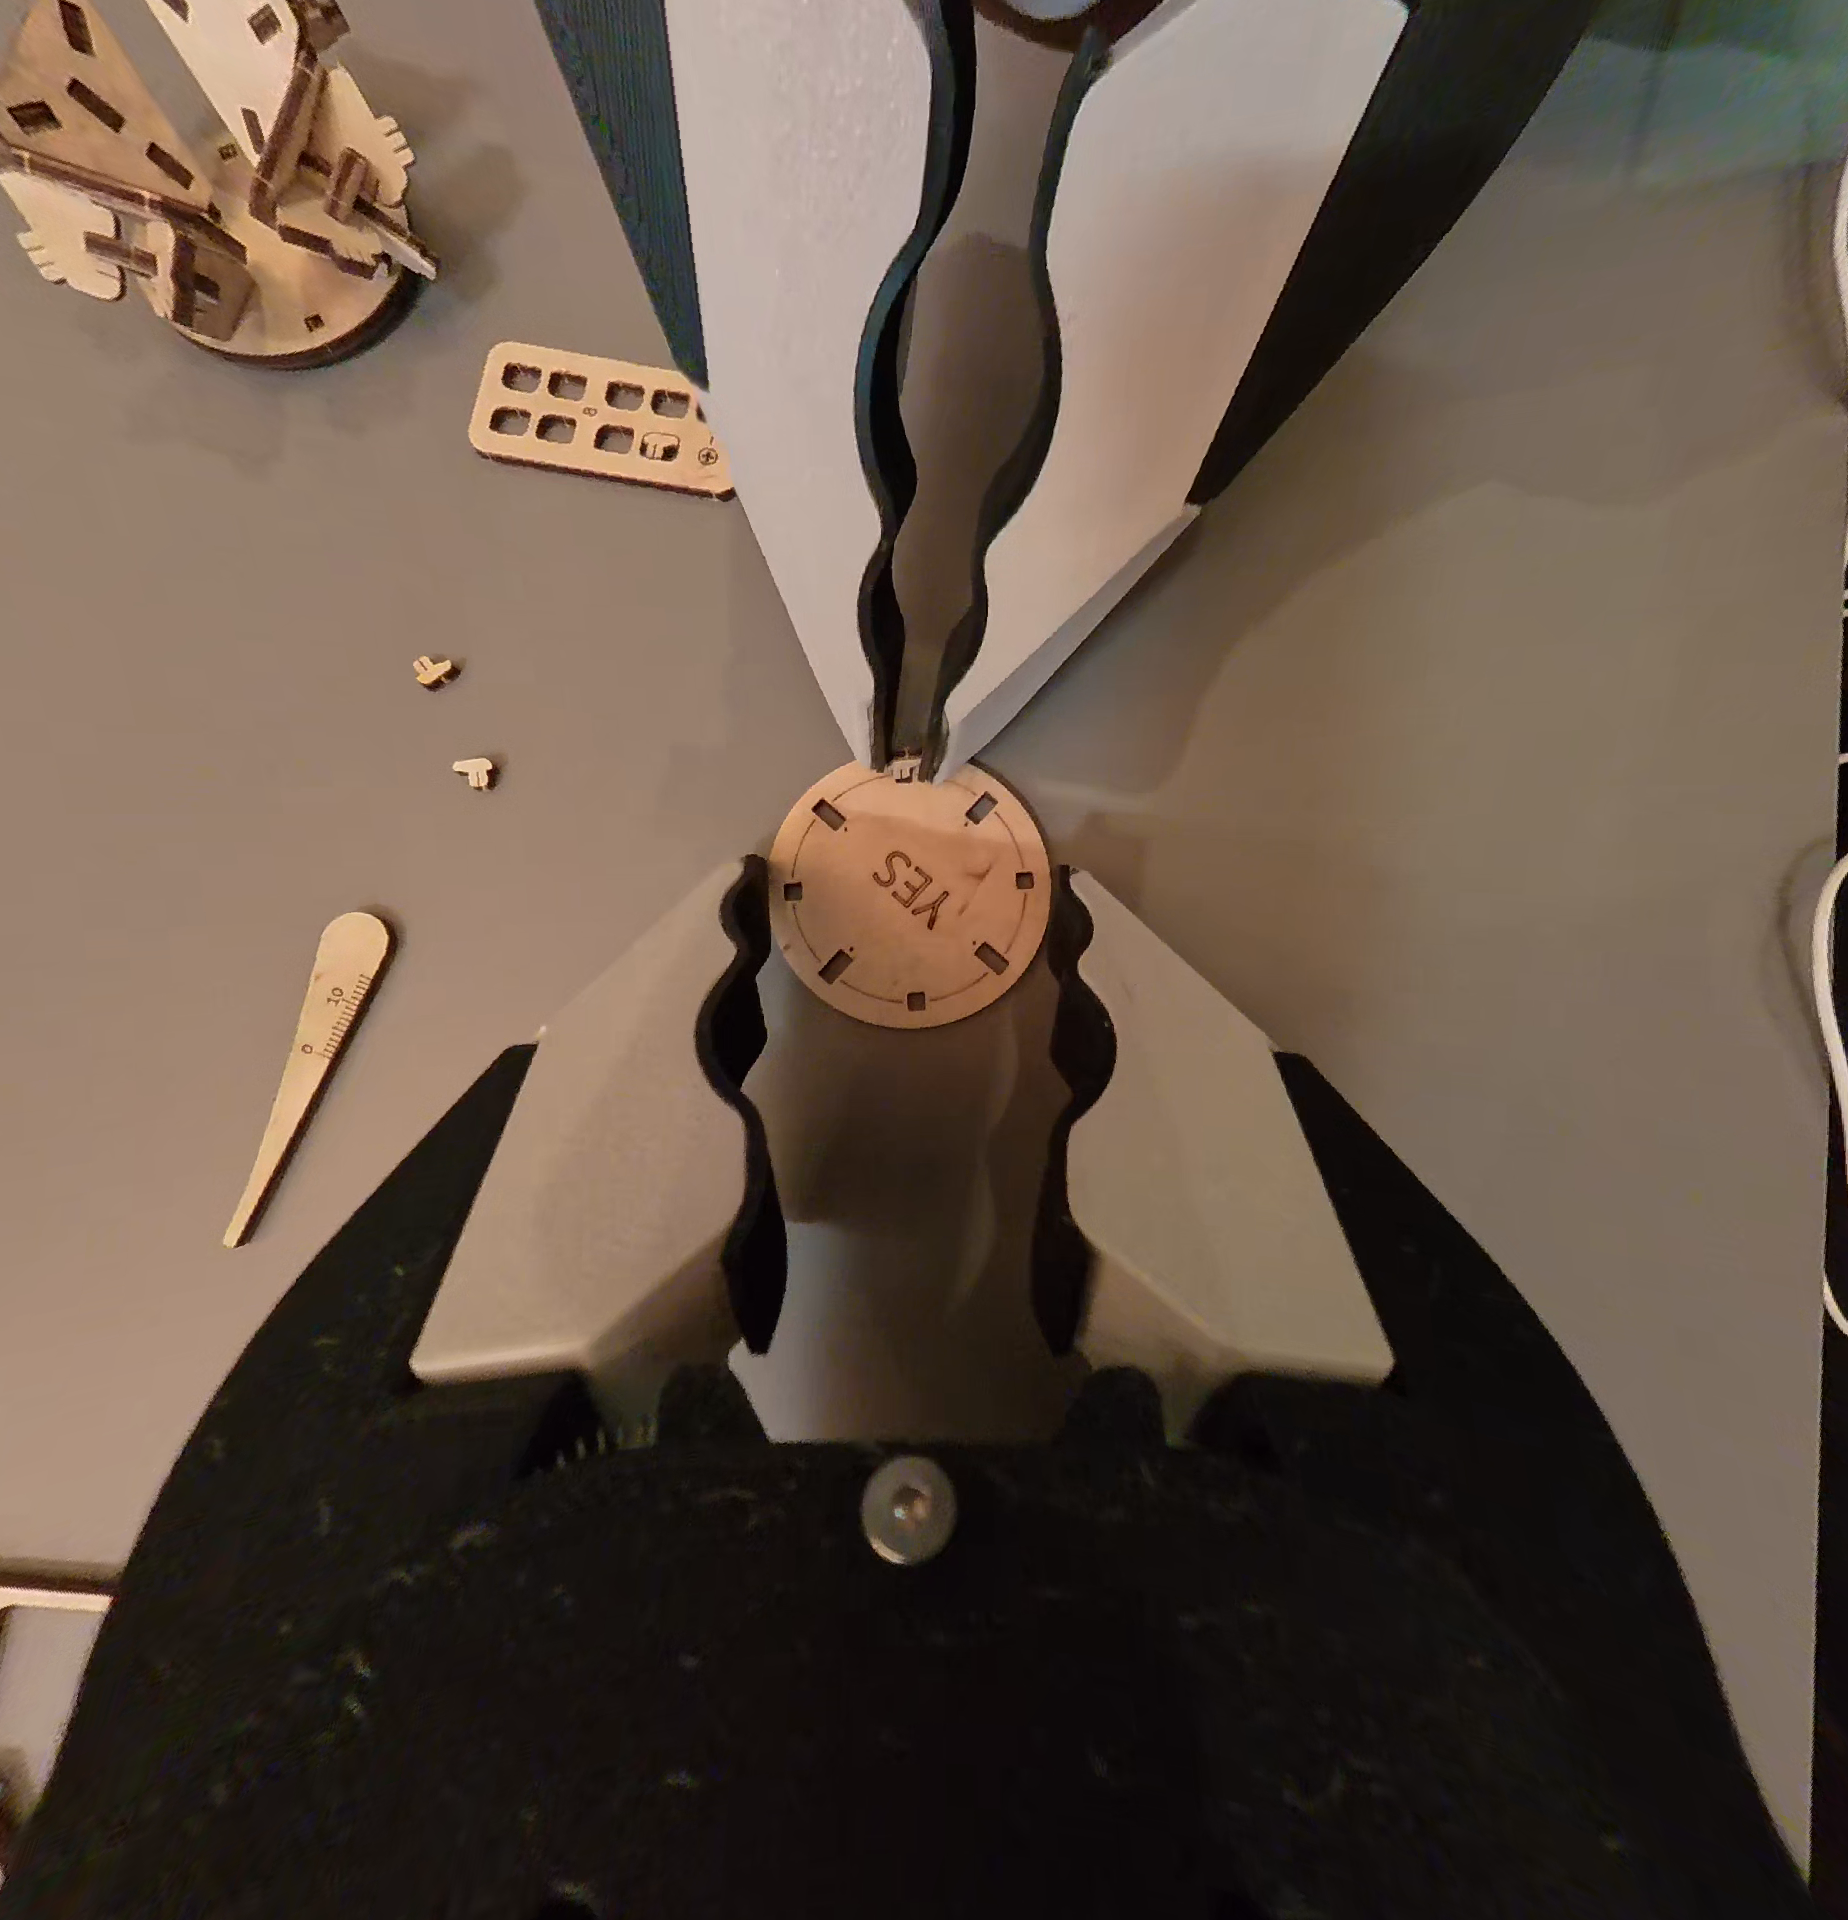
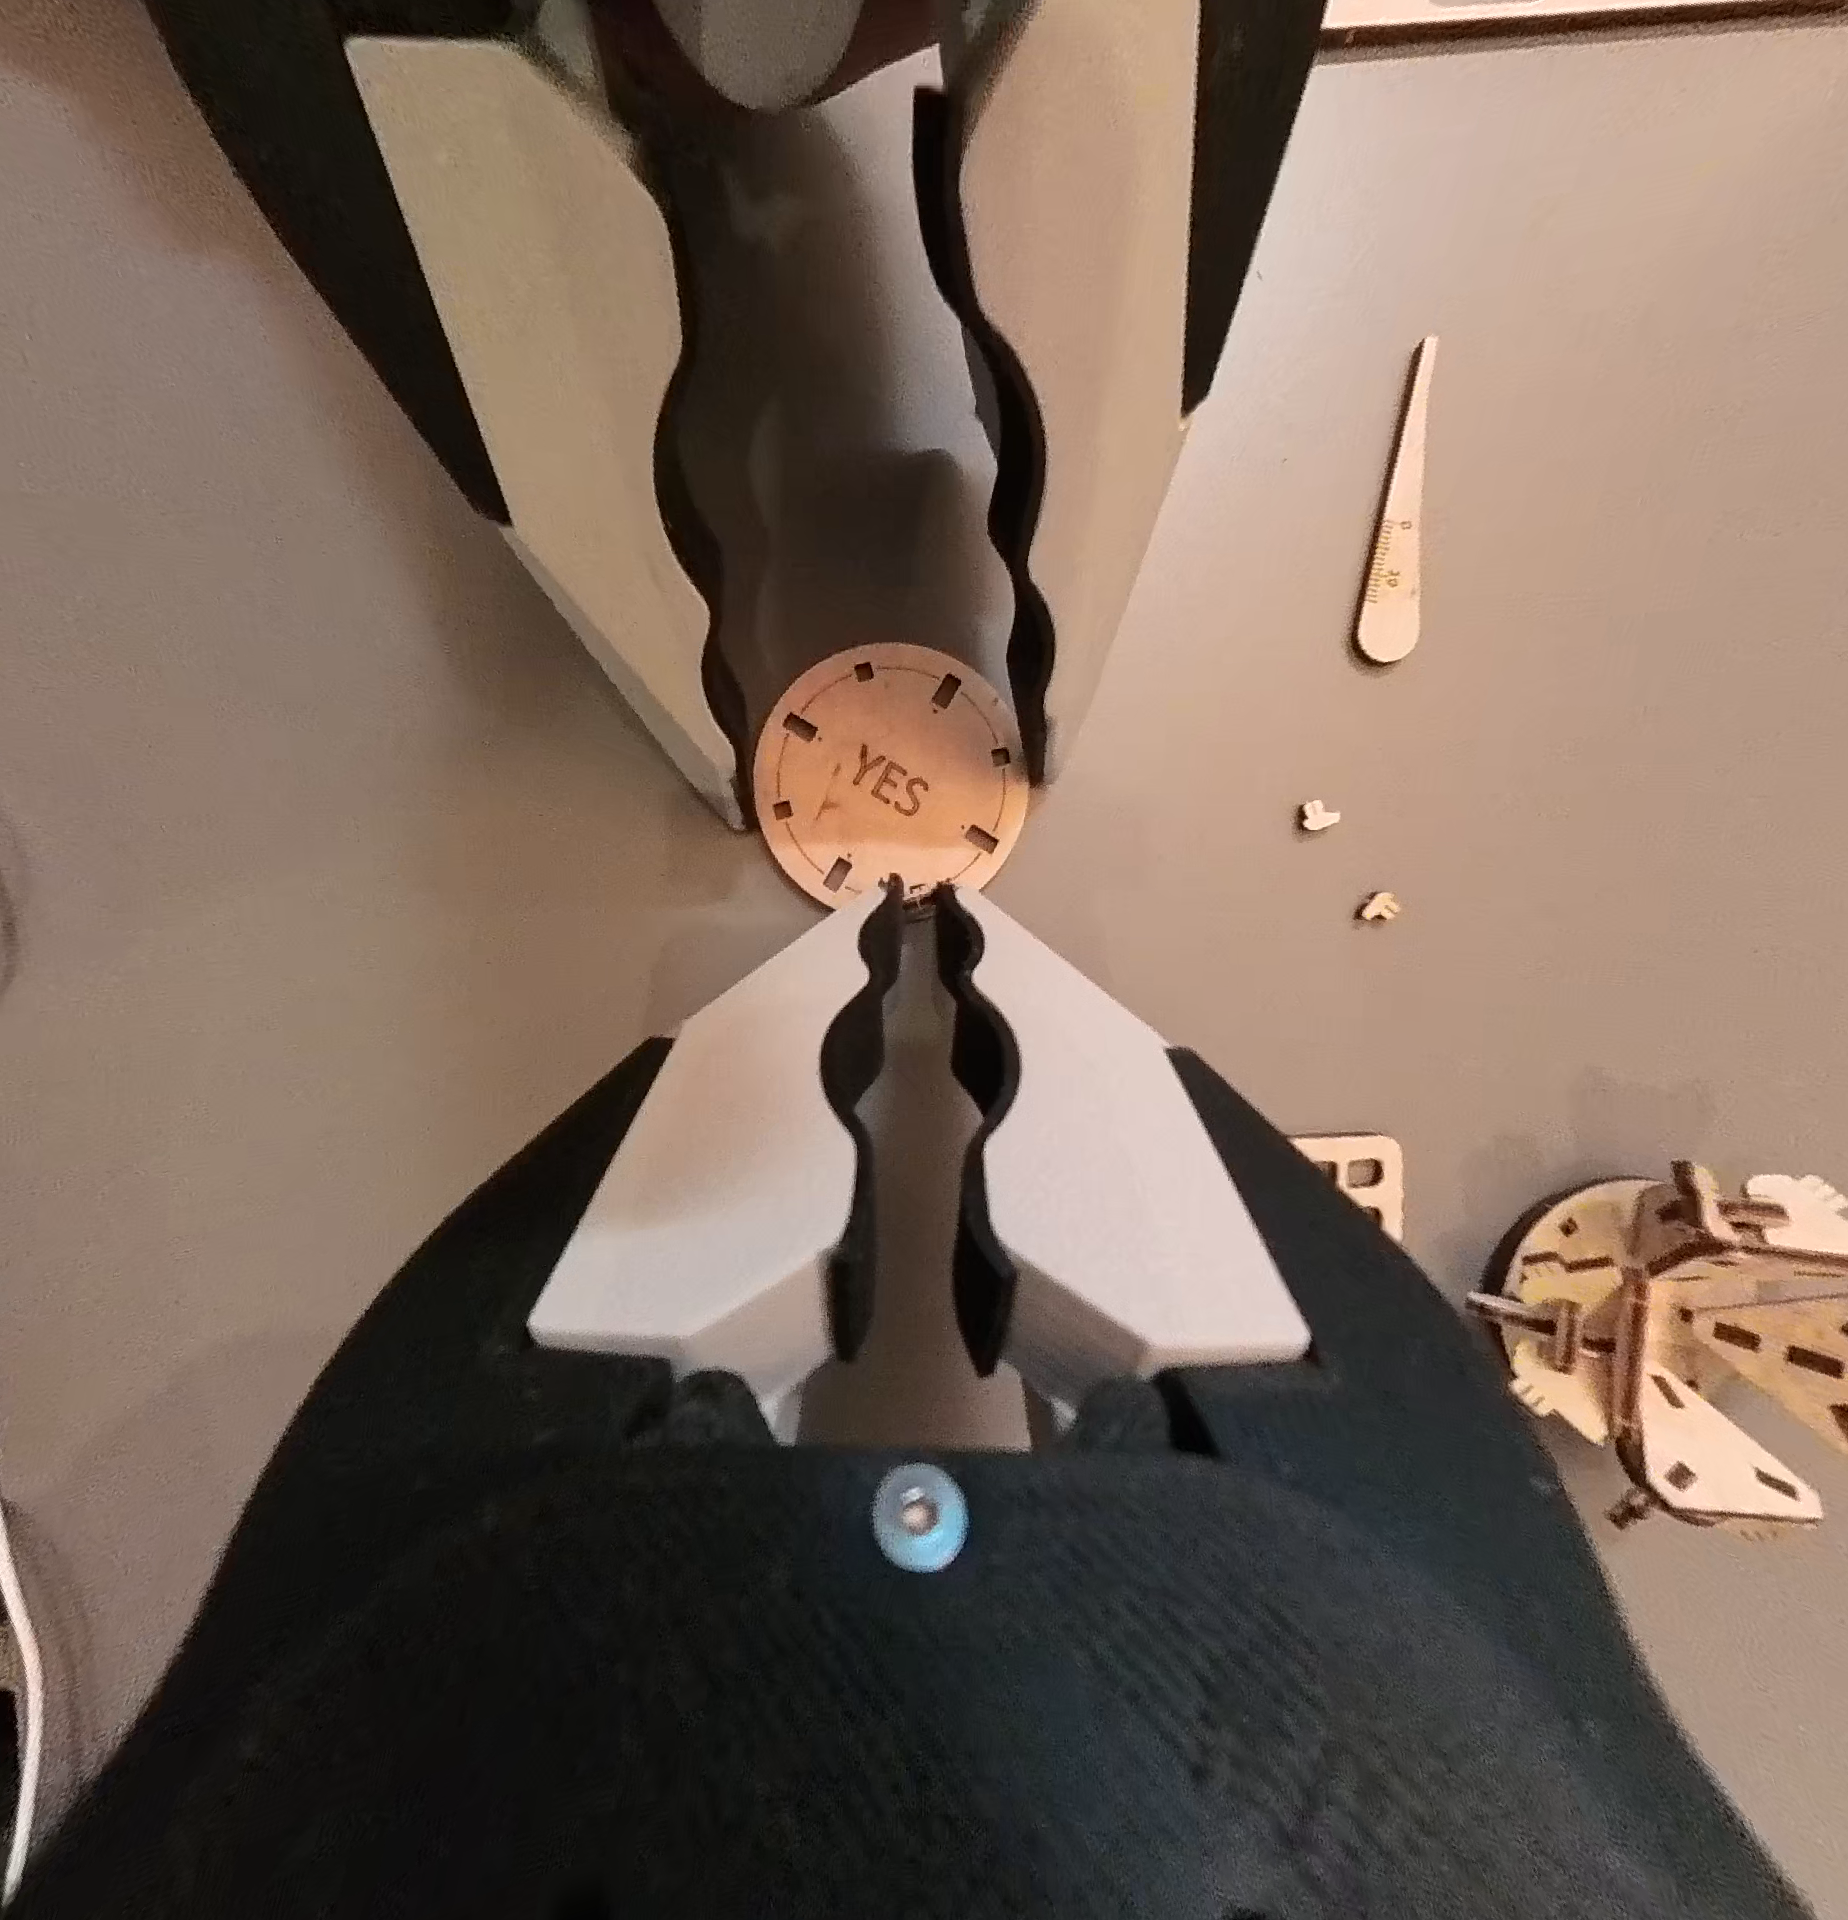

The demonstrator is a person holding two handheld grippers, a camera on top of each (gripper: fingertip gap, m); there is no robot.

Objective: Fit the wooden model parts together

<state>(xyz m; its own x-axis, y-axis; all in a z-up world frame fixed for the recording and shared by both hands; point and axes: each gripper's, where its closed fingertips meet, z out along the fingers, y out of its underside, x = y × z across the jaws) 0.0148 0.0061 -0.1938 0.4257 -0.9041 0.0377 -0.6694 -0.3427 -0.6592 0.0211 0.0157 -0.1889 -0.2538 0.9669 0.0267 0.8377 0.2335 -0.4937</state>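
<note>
Grippers meet over grey surface: left gripper wide, pads clamping round wooden disc; right gripper nearly closed, pinching small wooden peg at disc's far rim.

Engraved word on round wooden disc; numbered scale on tapered wooden strip

Blk hand-held gripper, grey fingers, silver screw

The two grippers meet nose to nose over a wooden disc, closing the middle of the grey bench. One flank is cluttered: a tapered wooden gauge, two tiny pegs, a slotted plate, a plywood model. The opposite flank lies bare up to white cables at the bench edge.
</note>
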